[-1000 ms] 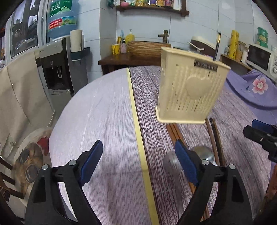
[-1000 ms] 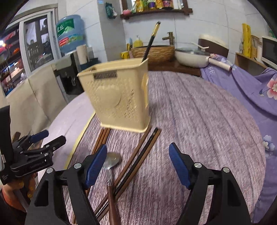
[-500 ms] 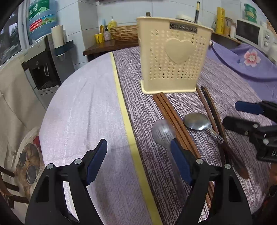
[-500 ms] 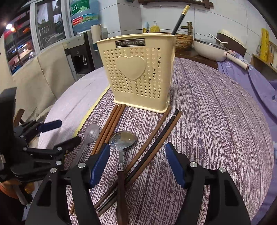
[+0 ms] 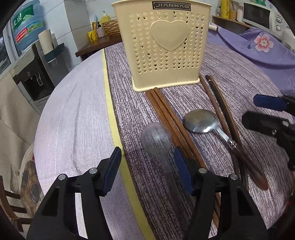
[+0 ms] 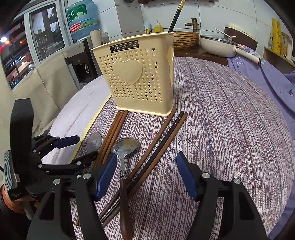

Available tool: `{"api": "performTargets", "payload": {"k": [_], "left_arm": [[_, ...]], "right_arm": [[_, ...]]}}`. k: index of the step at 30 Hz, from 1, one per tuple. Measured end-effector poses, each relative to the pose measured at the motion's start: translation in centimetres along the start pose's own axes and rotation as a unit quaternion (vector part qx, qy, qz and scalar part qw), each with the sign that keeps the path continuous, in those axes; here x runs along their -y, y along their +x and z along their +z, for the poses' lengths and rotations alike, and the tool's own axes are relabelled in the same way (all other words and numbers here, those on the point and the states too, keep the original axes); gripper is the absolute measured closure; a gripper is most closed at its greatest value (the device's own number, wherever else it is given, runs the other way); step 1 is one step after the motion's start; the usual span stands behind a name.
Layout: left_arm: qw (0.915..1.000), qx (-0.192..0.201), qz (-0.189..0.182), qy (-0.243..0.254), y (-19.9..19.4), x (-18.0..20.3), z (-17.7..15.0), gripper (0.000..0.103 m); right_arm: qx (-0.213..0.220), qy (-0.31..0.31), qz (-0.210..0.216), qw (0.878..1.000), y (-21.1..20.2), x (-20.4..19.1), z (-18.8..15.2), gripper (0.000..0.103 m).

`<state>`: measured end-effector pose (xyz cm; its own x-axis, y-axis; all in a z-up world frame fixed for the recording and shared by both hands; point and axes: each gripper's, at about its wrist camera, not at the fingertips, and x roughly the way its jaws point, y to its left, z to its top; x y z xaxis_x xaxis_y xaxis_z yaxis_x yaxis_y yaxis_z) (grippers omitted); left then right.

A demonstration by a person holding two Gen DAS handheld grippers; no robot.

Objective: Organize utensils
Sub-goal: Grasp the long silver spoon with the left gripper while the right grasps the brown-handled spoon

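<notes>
Both tongs, left tongs and right tongs, have come nearer, spread empty; at twelve o'clock the cream utensil basket holds one black chopstick.

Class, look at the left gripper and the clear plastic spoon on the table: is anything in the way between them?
Nothing visible: the left gripper is open, with the clear plastic spoon lying unobstructed between its fingers.

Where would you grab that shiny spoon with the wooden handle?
Probably the wooden handle, from above, fingers either side. The metal spoon lies flat, its bowl wide and shallow, and the right gripper hangs open nearly over it. Chopsticks lie close alongside.
</notes>
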<state>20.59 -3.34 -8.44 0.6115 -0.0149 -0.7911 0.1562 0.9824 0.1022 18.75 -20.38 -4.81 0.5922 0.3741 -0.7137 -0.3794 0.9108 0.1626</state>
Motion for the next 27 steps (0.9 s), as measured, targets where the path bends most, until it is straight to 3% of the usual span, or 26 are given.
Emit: {"api": "performTargets", "payload": {"k": [7, 12, 17, 24, 27], "left_arm": [[0.9993, -0.011, -0.022, -0.027, 0.8, -0.5, 1.2, 0.066], [0.9984, -0.01, -0.032, -0.045, 1.0, -1.0, 1.3, 0.066], [0.9973, 0.004, -0.041, -0.061, 0.0, -2.0, 1.2, 0.066], [0.9954, 0.02, -0.041, -0.084, -1.3, -3.9, 0.8, 0.066], [0.9949, 0.018, -0.044, -0.088, -1.2, -4.3, 0.6, 0.066]], "right_arm": [[0.003, 0.003, -0.005, 1.0, -0.2, 0.2, 0.1, 0.038], [-0.001, -0.002, -0.001, 1.0, -0.1, 0.1, 0.2, 0.038], [-0.014, -0.049, 0.008, 0.999, 0.7, -1.8, 0.6, 0.038], [-0.077, -0.112, 0.031, 0.99, 4.1, -3.8, 1.6, 0.041], [-0.103, -0.108, 0.022, 0.989, 5.5, -3.5, 1.9, 0.048]]}}
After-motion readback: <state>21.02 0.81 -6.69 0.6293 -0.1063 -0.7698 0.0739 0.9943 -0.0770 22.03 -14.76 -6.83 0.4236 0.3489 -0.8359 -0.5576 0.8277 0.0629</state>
